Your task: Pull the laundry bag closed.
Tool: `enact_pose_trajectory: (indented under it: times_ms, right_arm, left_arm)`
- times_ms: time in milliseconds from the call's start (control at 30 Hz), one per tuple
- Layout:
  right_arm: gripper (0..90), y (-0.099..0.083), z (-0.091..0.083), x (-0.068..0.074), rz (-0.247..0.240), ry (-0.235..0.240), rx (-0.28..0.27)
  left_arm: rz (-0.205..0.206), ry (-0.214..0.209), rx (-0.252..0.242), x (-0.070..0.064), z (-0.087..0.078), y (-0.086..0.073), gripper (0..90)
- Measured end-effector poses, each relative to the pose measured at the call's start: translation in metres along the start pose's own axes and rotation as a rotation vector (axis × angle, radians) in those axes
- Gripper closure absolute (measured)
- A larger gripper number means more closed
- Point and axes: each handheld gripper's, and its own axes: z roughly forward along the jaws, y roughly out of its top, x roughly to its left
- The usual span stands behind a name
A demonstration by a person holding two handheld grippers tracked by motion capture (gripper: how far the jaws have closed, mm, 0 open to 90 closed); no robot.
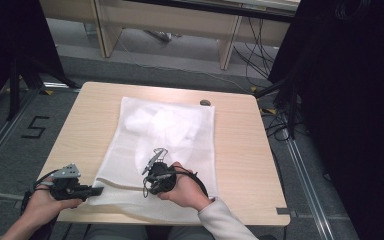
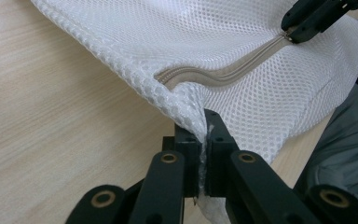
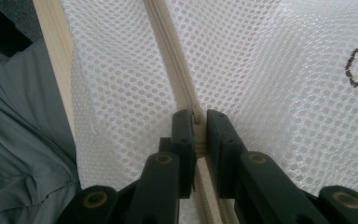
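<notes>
Fingers [image 2: 186, 154] of the left gripper [image 2: 203, 140] pinch the white mesh zippered laundry bag [image 1: 170, 130] at its corner, lower left; right gripper [image 3: 200, 128] clamps the beige zipper [image 3: 168, 51] mid-frame; a hard tug could slip the pull free or tear mesh

One white mesh bag [image 1: 165, 150] lies on the one table [image 1: 245, 160], with one zipper [image 2: 223, 77], one small dark object [image 1: 205, 102] past the bag's far edge, and two tools: left tool [image 1: 98, 190], right tool [image 1: 146, 172].
</notes>
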Motion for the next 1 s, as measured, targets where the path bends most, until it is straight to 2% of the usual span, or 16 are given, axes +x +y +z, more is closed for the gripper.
enact_pose_trajectory:
  times_ms: [67, 100, 133, 200, 267, 300, 333, 367, 567, 633, 667, 800, 833, 933, 967, 1000]
  right_arm:
    - [82.4, 0.0, 0.0, -0.001, -0.013, -0.01, 0.006]
    - [82.4, 0.0, -0.002, 0.001, 0.027, 0.004, 0.015]
    - [82.4, 0.0, -0.002, 0.001, 0.025, 0.002, 0.018]
    - [82.4, -0.001, -0.002, -0.001, 0.0, 0.008, 0.008]
    - [82.4, -0.002, -0.003, -0.001, 0.011, 0.002, 0.001]
    - [82.4, -0.003, -0.003, -0.001, -0.003, 0.007, -0.007]
    - [82.4, -0.003, -0.004, -0.001, 0.006, 0.002, -0.005]
    - [82.4, -0.003, -0.005, -0.001, 0.002, 0.0, -0.003]
    - [82.4, -0.006, -0.006, -0.003, 0.004, 0.005, -0.007]
    - [82.4, -0.007, -0.007, -0.003, 0.01, 0.0, -0.008]
    - [82.4, -0.008, -0.008, -0.003, 0.009, 0.001, -0.008]
    - [82.4, -0.009, -0.009, -0.004, -0.005, -0.007, -0.007]
    - [82.4, -0.01, -0.01, -0.004, 0.012, -0.009, -0.003]
    - [82.4, -0.014, -0.012, -0.006, 0.016, -0.001, -0.013]
    - [82.4, -0.014, -0.012, -0.006, 0.016, -0.001, -0.013]
    - [82.4, -0.014, -0.012, -0.006, 0.011, -0.003, -0.01]
  left_arm:
    - [-0.001, -0.002, 0.001, 0.0, 0.0, 0.0, 85.9]
    - [0.003, 0.003, -0.001, 0.0, 0.0, 0.0, 85.9]
    - [-0.014, 0.002, 0.006, 0.0, 0.0, 0.0, 85.9]
    - [-0.016, 0.002, 0.003, 0.0, 0.0, 0.0, 85.9]
    - [0.0, 0.001, 0.002, 0.0, 0.0, 0.0, 85.9]
    - [-0.001, 0.001, 0.003, 0.0, 0.0, 0.0, 85.9]
    - [-0.016, 0.003, 0.004, 0.0, 0.0, 0.0, 85.9]
    - [0.003, 0.001, 0.009, 0.001, -0.001, 0.0, 85.9]
    - [-0.001, 0.013, 0.002, 0.0, 0.0, 0.0, 85.9]
    - [-0.004, 0.008, -0.015, 0.0, 0.001, -0.001, 85.9]
    - [0.002, 0.014, 0.008, 0.0, 0.0, 0.0, 85.9]
    - [0.0, 0.008, 0.004, 0.001, 0.0, -0.001, 85.9]
    - [-0.002, 0.008, 0.004, 0.001, 0.0, -0.001, 85.9]
    - [-0.006, 0.005, 0.003, 0.001, 0.0, -0.001, 85.9]
    - [-0.006, 0.016, -0.01, 0.0, 0.001, -0.001, 85.9]
    - [-0.006, 0.018, 0.002, 0.0, 0.0, -0.001, 85.9]
